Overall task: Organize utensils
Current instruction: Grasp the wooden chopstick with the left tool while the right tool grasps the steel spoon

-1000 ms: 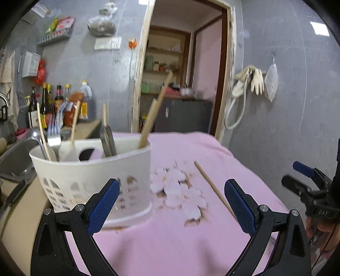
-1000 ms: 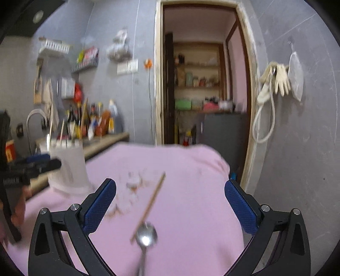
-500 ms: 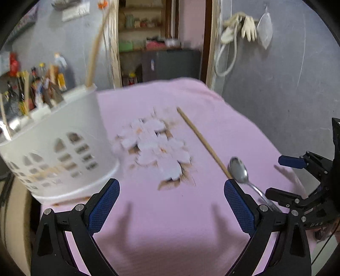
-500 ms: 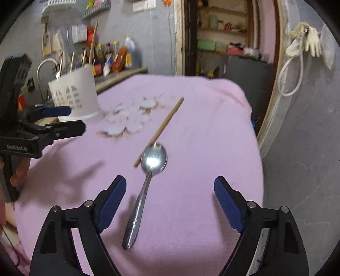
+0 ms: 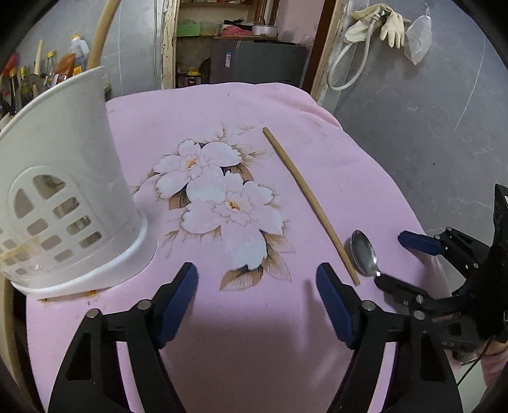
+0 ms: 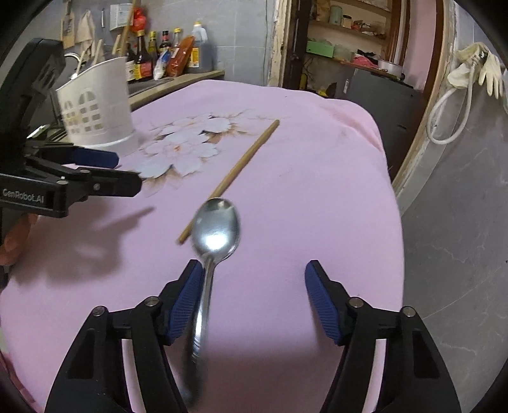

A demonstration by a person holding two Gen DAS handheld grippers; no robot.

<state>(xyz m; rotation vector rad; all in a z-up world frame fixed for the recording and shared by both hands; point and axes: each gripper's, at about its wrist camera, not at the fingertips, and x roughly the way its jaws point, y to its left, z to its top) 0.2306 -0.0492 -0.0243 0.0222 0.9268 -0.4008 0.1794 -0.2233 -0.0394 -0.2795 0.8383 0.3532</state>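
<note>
A metal spoon (image 6: 216, 228) lies on the pink flowered cloth (image 6: 301, 190), bowl away from me. Its handle runs back between the jaws of my right gripper (image 6: 254, 276), close against the left pad (image 6: 187, 298), while the right pad stands well apart. Those jaws are closing. A wooden chopstick (image 6: 235, 171) lies diagonally just beyond the spoon. My left gripper (image 5: 255, 279) hovers over the flower print, jaws closing with nothing between them. The white utensil basket (image 5: 63, 190) stands to its left. In the left wrist view the chopstick (image 5: 308, 200), the spoon (image 5: 363, 252) and the right gripper (image 5: 400, 263) sit to the right.
Bottles (image 6: 165, 54) line a counter behind the basket. An open doorway (image 5: 247, 41) with shelves and a dark cabinet lies beyond the table's far edge. Gloves and a hose (image 5: 377, 25) hang on the grey wall at right. The cloth drops off at the right edge (image 6: 390, 190).
Both grippers tipped downward and sank toward the cloth. The left one swung right, away from the basket. Both pairs of jaws narrowed, and the spoon handle now lies between the right jaws.
</note>
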